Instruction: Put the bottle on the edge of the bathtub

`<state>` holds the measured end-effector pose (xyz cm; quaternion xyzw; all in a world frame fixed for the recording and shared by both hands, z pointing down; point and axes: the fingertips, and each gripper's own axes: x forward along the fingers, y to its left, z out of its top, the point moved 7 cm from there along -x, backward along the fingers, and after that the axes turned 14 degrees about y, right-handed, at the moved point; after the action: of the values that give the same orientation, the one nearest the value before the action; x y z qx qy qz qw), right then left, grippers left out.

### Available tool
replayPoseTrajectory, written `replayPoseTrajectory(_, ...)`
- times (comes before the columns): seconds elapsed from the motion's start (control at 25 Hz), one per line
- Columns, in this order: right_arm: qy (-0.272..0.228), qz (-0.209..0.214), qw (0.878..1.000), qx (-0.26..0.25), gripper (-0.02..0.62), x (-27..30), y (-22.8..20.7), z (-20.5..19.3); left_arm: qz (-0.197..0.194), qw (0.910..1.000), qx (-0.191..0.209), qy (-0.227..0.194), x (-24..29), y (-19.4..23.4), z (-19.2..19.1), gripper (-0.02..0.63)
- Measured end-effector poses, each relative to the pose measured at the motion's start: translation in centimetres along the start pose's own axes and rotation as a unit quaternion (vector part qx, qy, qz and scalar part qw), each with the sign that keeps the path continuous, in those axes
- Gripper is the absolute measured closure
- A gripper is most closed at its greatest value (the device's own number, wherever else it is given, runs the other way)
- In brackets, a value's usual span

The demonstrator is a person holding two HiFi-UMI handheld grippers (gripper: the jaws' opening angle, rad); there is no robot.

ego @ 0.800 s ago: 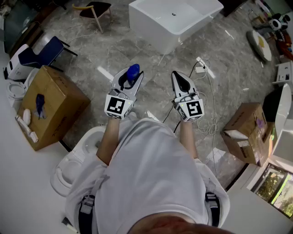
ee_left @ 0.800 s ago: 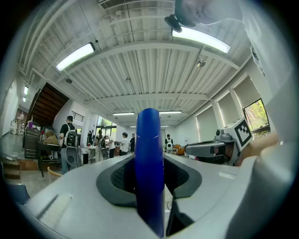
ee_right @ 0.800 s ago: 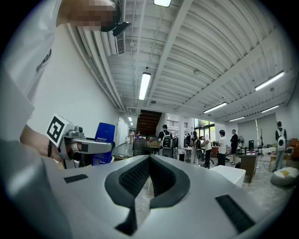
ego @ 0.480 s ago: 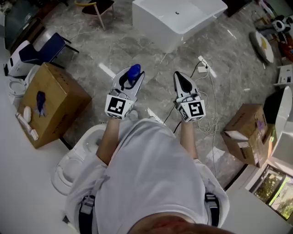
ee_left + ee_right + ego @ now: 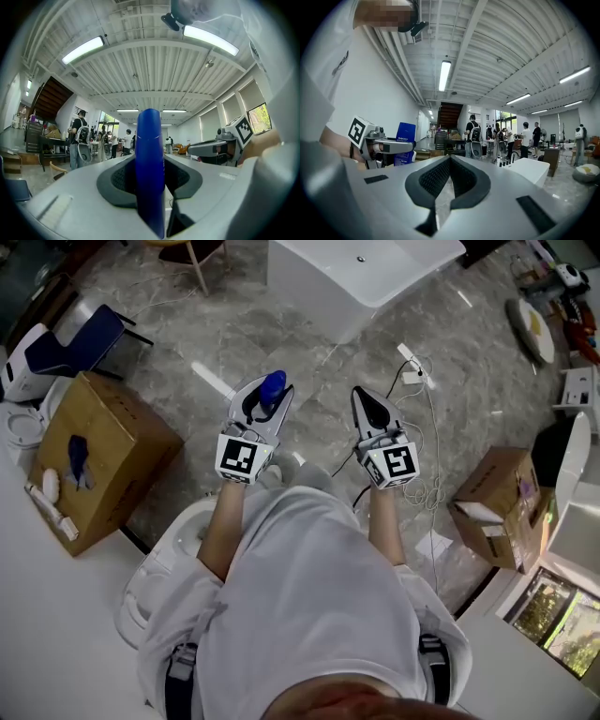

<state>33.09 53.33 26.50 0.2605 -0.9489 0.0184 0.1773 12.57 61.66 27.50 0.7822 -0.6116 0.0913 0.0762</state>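
The left gripper (image 5: 266, 397) has its fingers (image 5: 84, 187) closed on the blue bottle (image 5: 150, 173), pressing its slim sides. The right gripper (image 5: 367, 401) holds nothing, and its fingers (image 5: 487, 187) are drawn together at the tips. The bathtub (image 5: 361, 277) is on the floor well ahead of both sets of fingers, so the carry is not yet done.

The main risk is probably the grip. The fingers pinch only a short band of a tall, smooth bottle, so a jolt while walking could make it slide down or swing between them. A white cable (image 5: 427, 418) trails on the floor just ahead of the right fingers and could catch a foot. The tub's rim looks narrow. If the bottle is let go while tilted or partly over the rim, it would likely tip into the tub or onto the floor.

The bottle stands upright. Its long axis runs straight up and down across the level fingers, with one end well above them and the other below. I cannot tell which end has the cap.
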Motion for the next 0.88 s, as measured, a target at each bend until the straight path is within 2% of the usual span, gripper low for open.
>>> replayPoseTrajectory(0.2,0.011,0.005,1.000,0.000,0.595,4.0,-1.7,0.6,0.000,1.0000,-0.006,0.004,2.3,3.6,-0.3,0.463)
replayPoseTrajectory(0.4,0.013,0.015,1.000,0.006,0.595,10.7,-5.1,1.2,0.008,0.9999,-0.002,0.013,7.5,8.7,0.1,0.463)
replayPoseTrajectory(0.88,0.014,0.041,0.999,0.027,0.595,28.1,-21.0,4.8,0.013,0.9996,0.002,0.027,27.6,20.8,5.0,0.463)
